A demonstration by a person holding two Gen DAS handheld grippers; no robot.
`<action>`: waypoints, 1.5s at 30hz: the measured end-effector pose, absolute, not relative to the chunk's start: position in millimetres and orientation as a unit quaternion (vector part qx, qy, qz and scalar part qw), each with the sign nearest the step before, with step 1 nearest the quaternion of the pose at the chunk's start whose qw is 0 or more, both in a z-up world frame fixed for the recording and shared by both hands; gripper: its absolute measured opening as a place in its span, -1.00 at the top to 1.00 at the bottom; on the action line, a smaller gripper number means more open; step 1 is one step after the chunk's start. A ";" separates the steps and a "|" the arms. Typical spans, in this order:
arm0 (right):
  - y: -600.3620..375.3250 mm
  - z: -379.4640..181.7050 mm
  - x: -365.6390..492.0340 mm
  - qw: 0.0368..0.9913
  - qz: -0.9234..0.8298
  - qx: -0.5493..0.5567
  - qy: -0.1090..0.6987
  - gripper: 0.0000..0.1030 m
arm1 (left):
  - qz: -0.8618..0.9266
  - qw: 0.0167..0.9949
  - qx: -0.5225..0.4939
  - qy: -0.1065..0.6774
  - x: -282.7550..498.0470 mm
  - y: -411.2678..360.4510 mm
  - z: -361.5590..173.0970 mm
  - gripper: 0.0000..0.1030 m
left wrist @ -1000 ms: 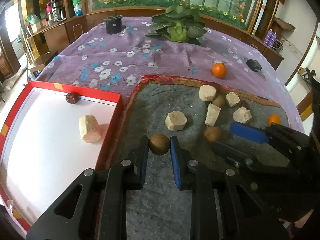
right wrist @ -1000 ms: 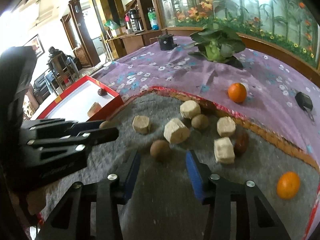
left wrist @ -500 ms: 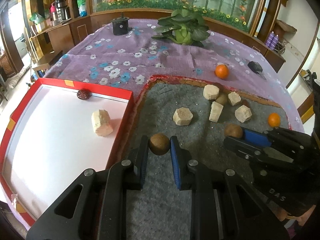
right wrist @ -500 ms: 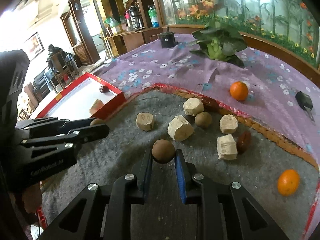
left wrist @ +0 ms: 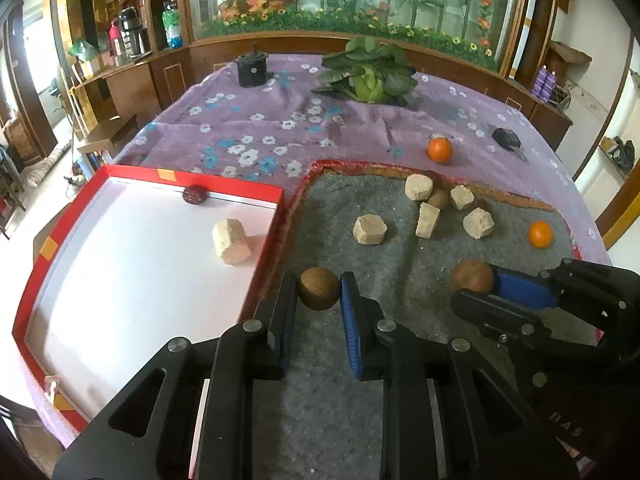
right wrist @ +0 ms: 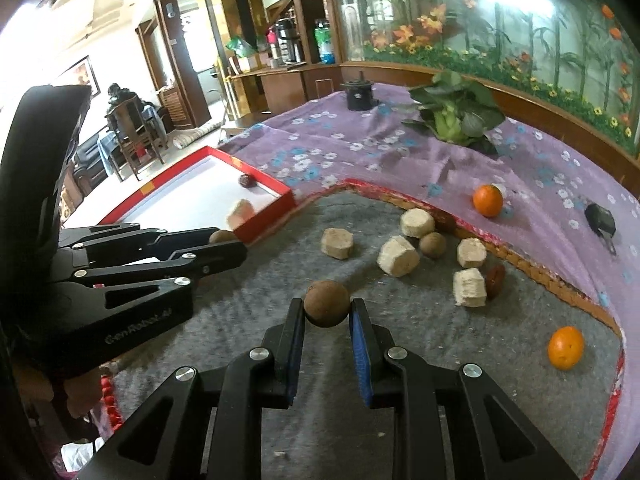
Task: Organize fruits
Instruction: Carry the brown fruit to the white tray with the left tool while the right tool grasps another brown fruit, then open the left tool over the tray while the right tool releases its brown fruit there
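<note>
My left gripper (left wrist: 319, 292) is shut on a round brown fruit (left wrist: 319, 288), held above the grey felt mat (left wrist: 320, 400) beside the red-rimmed white tray (left wrist: 120, 264). My right gripper (right wrist: 326, 312) is shut on a second brown fruit (right wrist: 326, 308) over the mat; the same gripper (left wrist: 478, 286) shows at the right of the left wrist view. In the tray lie a beige chunk (left wrist: 232, 241) and a dark red fruit (left wrist: 193, 194). Several beige chunks (right wrist: 398, 256), another brown fruit (right wrist: 432, 245) and a dark date (right wrist: 495, 276) lie on the mat.
One orange (right wrist: 565, 347) sits on the mat at the right, another orange (right wrist: 487, 200) on the purple flowered cloth (right wrist: 360, 152). A leafy green plant (right wrist: 456, 116), a black pot (right wrist: 360, 94) and a small black object (right wrist: 600, 220) stand farther back.
The right gripper closed on the brown fruit on the mat and lifted it. Both grippers rose a little with their fruits, and the left one shifted toward the tray.
</note>
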State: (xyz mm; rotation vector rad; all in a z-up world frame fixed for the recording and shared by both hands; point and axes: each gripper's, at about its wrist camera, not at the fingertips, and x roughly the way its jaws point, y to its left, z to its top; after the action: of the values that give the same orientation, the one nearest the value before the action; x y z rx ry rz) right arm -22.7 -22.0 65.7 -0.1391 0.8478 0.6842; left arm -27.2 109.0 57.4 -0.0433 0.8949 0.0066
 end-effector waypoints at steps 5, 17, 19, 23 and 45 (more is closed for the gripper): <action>-4.4 74.3 -27.7 0.847 0.348 -0.068 0.397 0.57 | 0.017 0.904 -0.019 0.427 -34.3 120.2 64.5 0.60; 51.3 82.5 -26.9 0.827 0.395 -0.089 0.390 0.57 | 0.063 0.905 -0.028 0.420 -36.3 169.0 74.0 0.60; 58.9 82.1 -24.6 0.825 0.399 -0.092 0.390 0.57 | 0.073 0.904 -0.032 0.420 -33.9 180.8 73.5 0.60; 75.8 76.2 -17.9 0.816 0.407 -0.099 0.399 0.58 | 0.089 0.898 -0.047 0.429 -27.4 205.2 66.2 0.60; 141.7 35.0 11.3 0.781 0.433 -0.124 0.433 0.57 | 0.121 0.871 -0.076 0.470 0.5 244.7 22.3 0.59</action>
State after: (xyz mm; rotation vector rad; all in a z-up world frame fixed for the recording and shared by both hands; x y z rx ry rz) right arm 11.3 141.7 35.0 -0.2687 0.9356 0.9362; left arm 0.5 244.7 22.3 -0.1597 0.9831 0.2524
